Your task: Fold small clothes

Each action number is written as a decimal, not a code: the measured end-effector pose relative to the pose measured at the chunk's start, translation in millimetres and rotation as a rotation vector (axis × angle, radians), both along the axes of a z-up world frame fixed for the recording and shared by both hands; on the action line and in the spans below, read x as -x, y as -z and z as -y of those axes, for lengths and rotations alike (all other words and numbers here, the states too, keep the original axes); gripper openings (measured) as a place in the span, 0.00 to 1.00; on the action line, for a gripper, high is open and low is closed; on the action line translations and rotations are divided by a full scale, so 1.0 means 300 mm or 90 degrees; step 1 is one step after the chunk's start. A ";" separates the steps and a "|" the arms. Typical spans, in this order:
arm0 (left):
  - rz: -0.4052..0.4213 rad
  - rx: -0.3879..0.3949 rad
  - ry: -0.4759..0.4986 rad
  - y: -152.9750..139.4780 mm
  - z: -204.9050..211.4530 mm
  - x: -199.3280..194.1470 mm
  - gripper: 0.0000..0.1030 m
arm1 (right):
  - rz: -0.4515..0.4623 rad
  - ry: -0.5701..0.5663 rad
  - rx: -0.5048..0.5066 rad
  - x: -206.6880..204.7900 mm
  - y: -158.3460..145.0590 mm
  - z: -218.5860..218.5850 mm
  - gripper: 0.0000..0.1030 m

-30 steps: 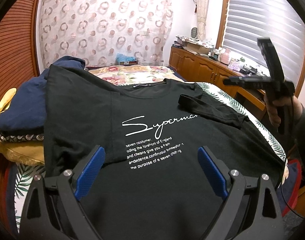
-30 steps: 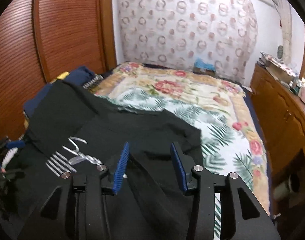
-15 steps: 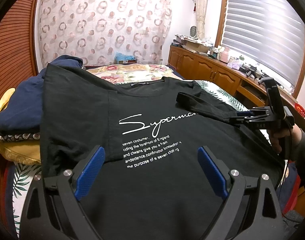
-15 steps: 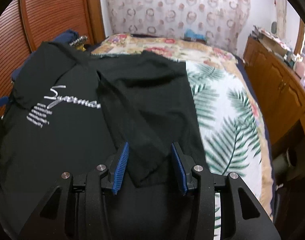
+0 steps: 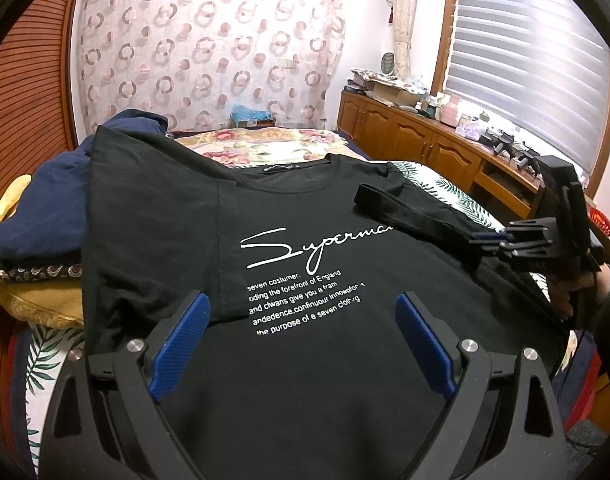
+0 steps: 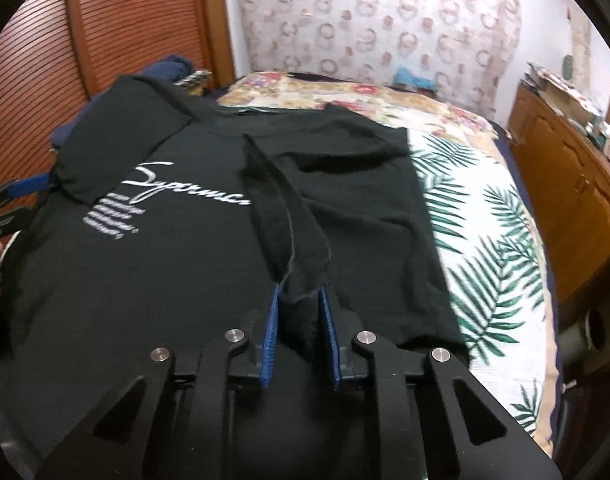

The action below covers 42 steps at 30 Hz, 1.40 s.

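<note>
A black cotton T-shirt (image 5: 289, 248) with white script lettering lies face up, spread across the bed (image 6: 485, 216). Its sleeve (image 6: 289, 232), a soft narrow band of knit cloth, is lifted off the chest print and pulled taut. The right gripper (image 6: 299, 300) has its ribbed blue jaws pinching the sleeve's hem end. The left gripper (image 5: 301, 320) hovers above the shirt's lower front, jaws spread wide and holding nothing. The bedspread is a smooth sheet printed with green palm leaves and flowers. A heap of navy and yellow clothes (image 5: 37, 216) sits beside the shirt's far shoulder, against a ribbed wooden wardrobe door (image 6: 105, 32).
</note>
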State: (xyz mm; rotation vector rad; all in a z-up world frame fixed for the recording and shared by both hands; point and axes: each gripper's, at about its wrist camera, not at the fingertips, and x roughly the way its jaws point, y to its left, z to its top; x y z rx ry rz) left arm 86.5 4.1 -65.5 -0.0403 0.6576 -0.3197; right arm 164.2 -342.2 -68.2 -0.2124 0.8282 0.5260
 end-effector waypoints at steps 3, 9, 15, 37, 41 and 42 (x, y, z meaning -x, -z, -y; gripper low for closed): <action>0.000 0.001 -0.001 0.001 -0.003 -0.004 0.92 | -0.008 -0.024 -0.001 0.035 0.005 -0.029 0.18; 0.001 0.000 -0.001 -0.002 -0.005 -0.004 0.92 | -0.020 -0.047 0.006 0.081 0.017 -0.064 0.18; 0.004 0.000 -0.005 -0.012 -0.016 -0.005 0.92 | 0.003 -0.030 0.003 0.051 -0.024 -0.051 0.22; -0.055 -0.034 0.013 0.026 -0.018 -0.265 0.92 | -0.041 0.061 0.051 -0.605 0.026 0.021 0.30; -0.077 -0.030 0.011 0.052 -0.025 -0.309 0.92 | -0.047 0.042 0.025 -0.688 0.016 0.011 0.29; -0.080 -0.030 0.010 0.055 -0.026 -0.315 0.92 | -0.043 0.033 0.022 -0.707 0.011 0.002 0.29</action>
